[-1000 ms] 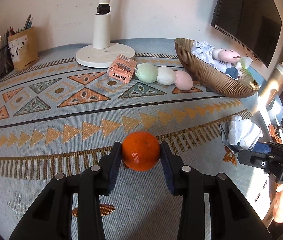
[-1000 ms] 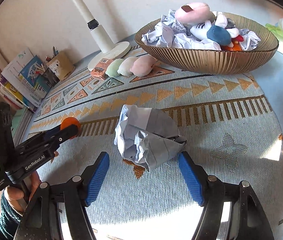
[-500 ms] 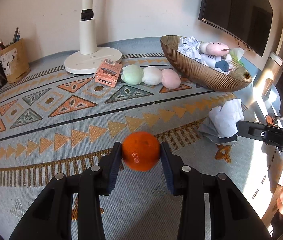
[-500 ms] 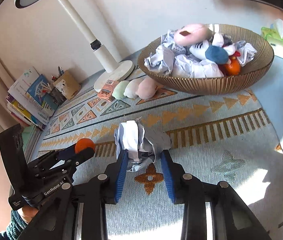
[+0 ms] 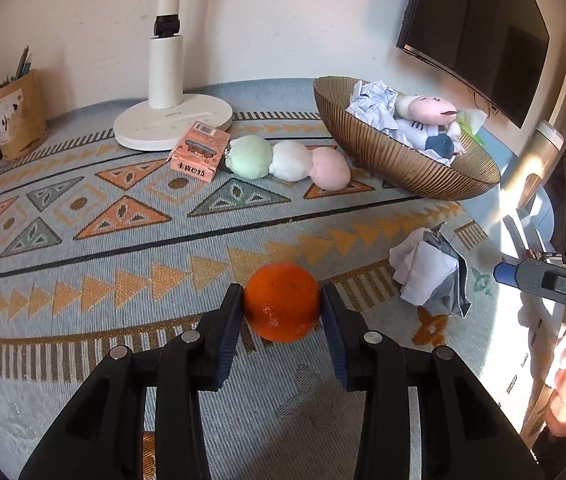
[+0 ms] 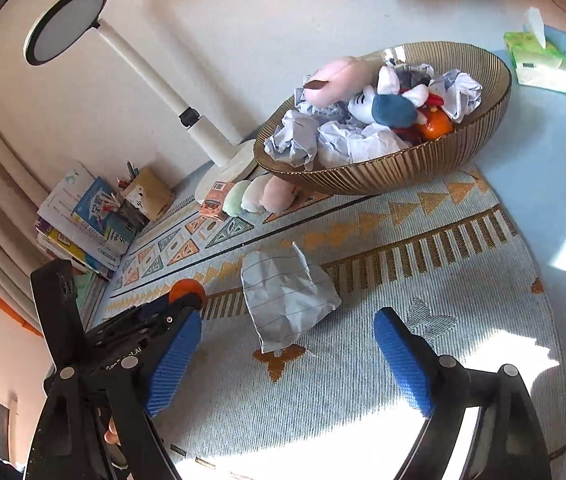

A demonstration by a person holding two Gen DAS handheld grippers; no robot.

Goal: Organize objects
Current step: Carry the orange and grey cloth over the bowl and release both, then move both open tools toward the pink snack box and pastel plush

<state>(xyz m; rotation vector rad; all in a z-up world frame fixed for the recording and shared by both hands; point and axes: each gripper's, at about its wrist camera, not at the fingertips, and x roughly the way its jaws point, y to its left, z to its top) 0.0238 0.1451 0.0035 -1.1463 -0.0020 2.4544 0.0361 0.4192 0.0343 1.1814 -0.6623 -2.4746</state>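
Observation:
My left gripper (image 5: 281, 320) is shut on an orange (image 5: 281, 306) and holds it just above the patterned mat (image 5: 123, 264). My right gripper (image 6: 287, 356) is open and empty, raised behind a crumpled paper ball (image 6: 286, 301) that lies on the mat; the ball also shows in the left wrist view (image 5: 429, 272). A gold ribbed bowl (image 6: 403, 168) at the back holds crumpled papers, plush toys and an orange (image 6: 437, 128); it also shows in the left wrist view (image 5: 387, 156).
A white desk lamp (image 5: 173, 120), a small pink box (image 5: 199, 152) and a green-white-pink plush (image 5: 289, 160) sit at the back of the mat. A pencil holder (image 5: 17, 120) and books (image 6: 83, 220) stand at left. A tissue pack (image 6: 539, 64) lies beyond the bowl.
My right gripper closed on the paper ball half a second ago, then opened and pulled back, leaving the ball on the mat. My left gripper still holds the orange.

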